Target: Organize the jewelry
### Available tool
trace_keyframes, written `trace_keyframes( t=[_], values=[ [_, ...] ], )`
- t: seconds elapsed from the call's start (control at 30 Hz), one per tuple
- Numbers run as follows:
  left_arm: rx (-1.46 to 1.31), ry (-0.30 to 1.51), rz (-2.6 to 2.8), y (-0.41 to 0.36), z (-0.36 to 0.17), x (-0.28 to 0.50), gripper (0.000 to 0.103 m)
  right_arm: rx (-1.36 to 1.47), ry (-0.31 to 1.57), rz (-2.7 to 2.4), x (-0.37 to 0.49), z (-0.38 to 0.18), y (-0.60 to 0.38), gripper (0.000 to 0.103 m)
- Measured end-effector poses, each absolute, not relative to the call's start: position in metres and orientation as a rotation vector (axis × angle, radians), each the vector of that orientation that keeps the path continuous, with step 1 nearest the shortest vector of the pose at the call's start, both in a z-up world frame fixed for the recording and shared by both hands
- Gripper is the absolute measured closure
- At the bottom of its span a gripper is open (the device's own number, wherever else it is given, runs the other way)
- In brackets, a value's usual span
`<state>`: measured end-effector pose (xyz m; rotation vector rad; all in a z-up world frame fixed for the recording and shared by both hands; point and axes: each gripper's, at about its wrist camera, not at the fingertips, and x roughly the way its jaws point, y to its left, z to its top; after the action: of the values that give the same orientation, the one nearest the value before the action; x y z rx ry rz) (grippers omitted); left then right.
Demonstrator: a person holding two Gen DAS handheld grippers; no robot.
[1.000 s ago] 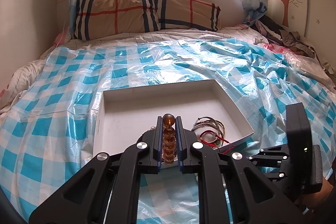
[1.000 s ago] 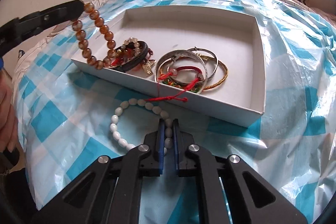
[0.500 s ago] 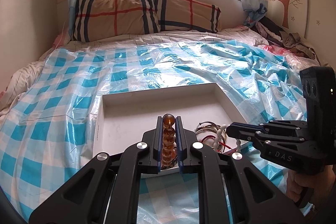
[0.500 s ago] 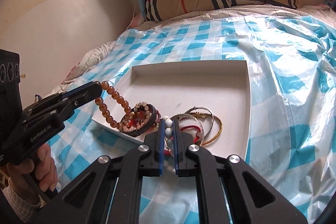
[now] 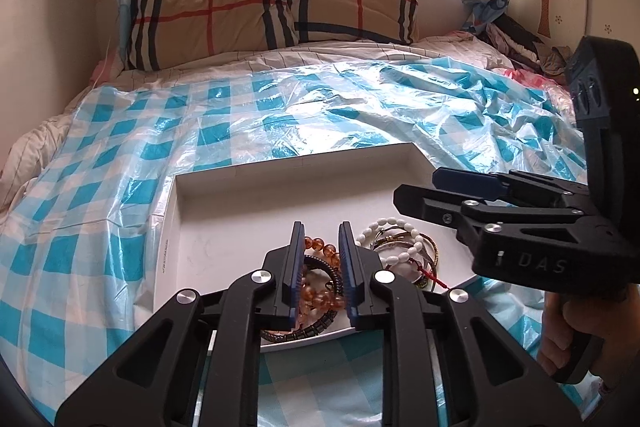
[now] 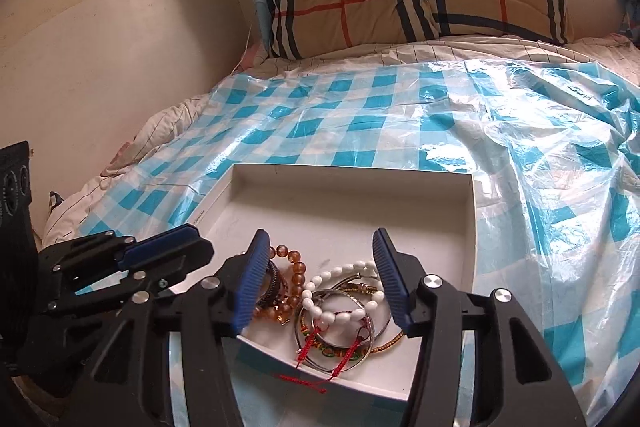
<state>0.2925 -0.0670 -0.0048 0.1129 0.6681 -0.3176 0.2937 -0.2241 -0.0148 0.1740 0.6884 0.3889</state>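
Observation:
A white shallow box point(image 5: 248, 183) point(image 6: 404, 187) lies on the checked plastic sheet. In its near part lies a pile of jewelry: an amber bead bracelet point(image 5: 320, 249) point(image 6: 296, 263), a white bead bracelet point(image 5: 390, 225) point(image 6: 336, 315), a dark braided bracelet point(image 5: 320, 325), metal bangles point(image 6: 340, 347) and a red cord point(image 6: 308, 381). My left gripper point(image 5: 321, 269) is open and empty just above the amber beads. My right gripper point(image 6: 320, 281) is open wide and empty above the white beads; it also shows in the left wrist view point(image 5: 432, 191).
The blue-and-white checked plastic sheet point(image 5: 280, 115) point(image 6: 400, 115) covers the bed. Plaid pillows point(image 5: 272, 15) lie at the headboard under the window. A wall runs along the left point(image 6: 100, 67). Clothes are heaped at far right point(image 5: 516, 39).
Both grippers opened and let go. The amber bracelet dropped from the left gripper and the white bracelet from the right; both now lie in the box.

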Motion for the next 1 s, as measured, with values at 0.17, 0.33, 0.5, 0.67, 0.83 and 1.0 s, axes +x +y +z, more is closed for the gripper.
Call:
trace_keyframes(
  t=[0.17, 0.33, 0.5, 0.67, 0.83, 1.0],
  values=[
    [0.131, 0.657, -0.297, -0.066, 0.0, 0.284, 0.066, 0.182, 0.676, 0.386, 0.27, -0.006, -0.222, 0.038],
    [0.14, 0.653, -0.278, -0.064, 0.009, 0.267, 0.052, 0.17, 0.656, 0.385, 0.24, 0.009, -0.216, 0.031],
    [0.153, 0.655, -0.245, -0.059, 0.019, 0.234, 0.032, 0.139, 0.643, 0.354, 0.201, 0.024, -0.208, 0.017],
    [0.161, 0.673, -0.226, -0.046, 0.025, 0.185, 0.018, 0.079, 0.671, 0.271, 0.156, 0.032, -0.198, 0.008],
    [0.105, 0.697, -0.204, -0.019, 0.034, 0.128, 0.013, 0.051, 0.69, 0.192, 0.108, 0.039, -0.195, 0.008],
    [0.071, 0.681, -0.184, 0.0, 0.045, 0.08, 0.008, 0.037, 0.695, 0.113, 0.063, 0.047, -0.198, 0.008]
  ],
)
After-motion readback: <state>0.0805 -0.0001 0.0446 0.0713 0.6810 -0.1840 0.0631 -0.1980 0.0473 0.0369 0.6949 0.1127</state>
